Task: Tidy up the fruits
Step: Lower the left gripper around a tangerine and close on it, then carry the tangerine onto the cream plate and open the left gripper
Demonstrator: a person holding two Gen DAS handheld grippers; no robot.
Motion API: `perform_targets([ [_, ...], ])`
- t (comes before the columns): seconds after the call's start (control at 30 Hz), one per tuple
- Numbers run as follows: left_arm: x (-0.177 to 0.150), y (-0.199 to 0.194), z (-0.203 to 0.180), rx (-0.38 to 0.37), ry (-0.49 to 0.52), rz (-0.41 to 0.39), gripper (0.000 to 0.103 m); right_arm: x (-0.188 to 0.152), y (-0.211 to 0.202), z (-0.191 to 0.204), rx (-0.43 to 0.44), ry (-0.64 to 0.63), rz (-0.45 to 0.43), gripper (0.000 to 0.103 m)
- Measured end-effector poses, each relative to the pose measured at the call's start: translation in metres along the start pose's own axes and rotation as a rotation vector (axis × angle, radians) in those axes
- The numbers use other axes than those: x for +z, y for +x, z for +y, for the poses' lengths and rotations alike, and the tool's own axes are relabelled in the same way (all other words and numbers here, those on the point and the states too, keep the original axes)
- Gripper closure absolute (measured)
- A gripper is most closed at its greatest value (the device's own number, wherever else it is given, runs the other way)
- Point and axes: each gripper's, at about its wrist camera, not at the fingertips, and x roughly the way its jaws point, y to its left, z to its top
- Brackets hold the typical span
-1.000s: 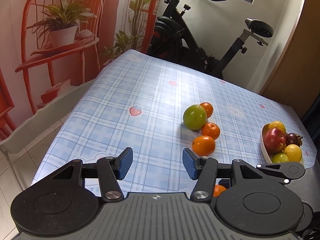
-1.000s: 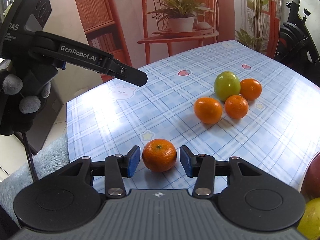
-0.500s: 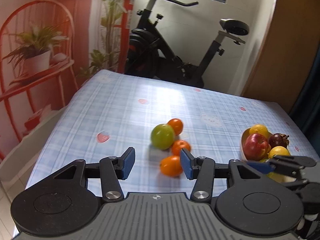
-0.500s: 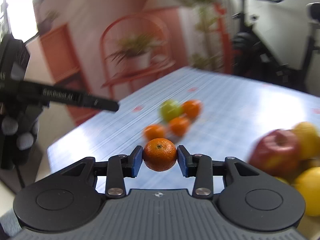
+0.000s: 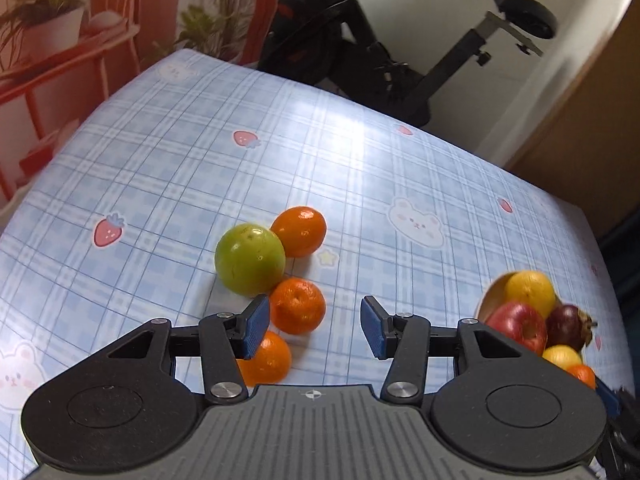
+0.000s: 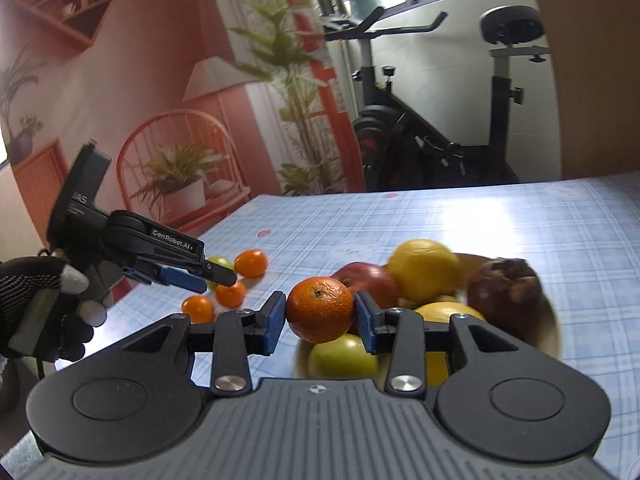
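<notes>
Between our right gripper's (image 6: 320,326) pads a mandarin (image 6: 320,309) sits pinched, hanging just above the bowl's (image 6: 554,322) near edge, fruit piled beyond. Left gripper (image 5: 312,326), jaws spread and empty, hovers over three table mandarins (image 5: 297,310).

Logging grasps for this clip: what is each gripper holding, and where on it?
The right gripper holds a tangerine, pads on its two opposite sides, over the fruit bowl. The left gripper is open and holds nothing.
</notes>
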Motion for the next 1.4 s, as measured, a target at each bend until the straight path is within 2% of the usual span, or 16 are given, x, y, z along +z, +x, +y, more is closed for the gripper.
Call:
perform_targets([
  [0.13, 0.003, 0.009, -0.003, 0.032, -0.015, 0.039, 0.051, 0.000, -0.009, -0.016, 0.000, 0.046, -0.032, 0.063],
  [0.4, 0.002, 0.023, -0.012, 0.118, 0.021, 0.045, 0.052, -0.007, -0.018, -0.033, -0.001, 0.103, -0.042, 0.063],
  [0.43, 0.001, 0.025, -0.013, 0.126, 0.025, 0.047, 0.061, -0.008, -0.019, -0.034, -0.003, 0.105, -0.041, 0.063],
  [0.47, -0.001, 0.026, -0.014, 0.142, 0.024, 0.054, 0.065, -0.009, -0.020, -0.035, -0.007, 0.104, -0.041, 0.063],
  [0.53, -0.004, 0.024, -0.014, 0.147, 0.012, 0.045, 0.066, -0.012, -0.024, -0.036, -0.017, 0.095, -0.040, 0.063],
  [0.67, -0.009, 0.017, -0.017, 0.104, 0.015, 0.037, 0.066, -0.022, -0.034, -0.037, -0.035, 0.072, -0.028, 0.063],
  [0.87, -0.017, -0.004, -0.044, 0.053, 0.124, -0.011, 0.066, -0.033, -0.042, -0.038, -0.065, 0.026, -0.014, 0.063],
  [1.03, -0.024, -0.023, -0.074, -0.018, 0.197, -0.039, 0.066, -0.034, -0.050, -0.043, -0.099, 0.054, -0.045, 0.063],
  [1.4, -0.064, -0.039, -0.143, -0.196, 0.421, -0.017, 0.066, -0.046, -0.052, -0.057, -0.186, 0.081, -0.057, 0.063],
])
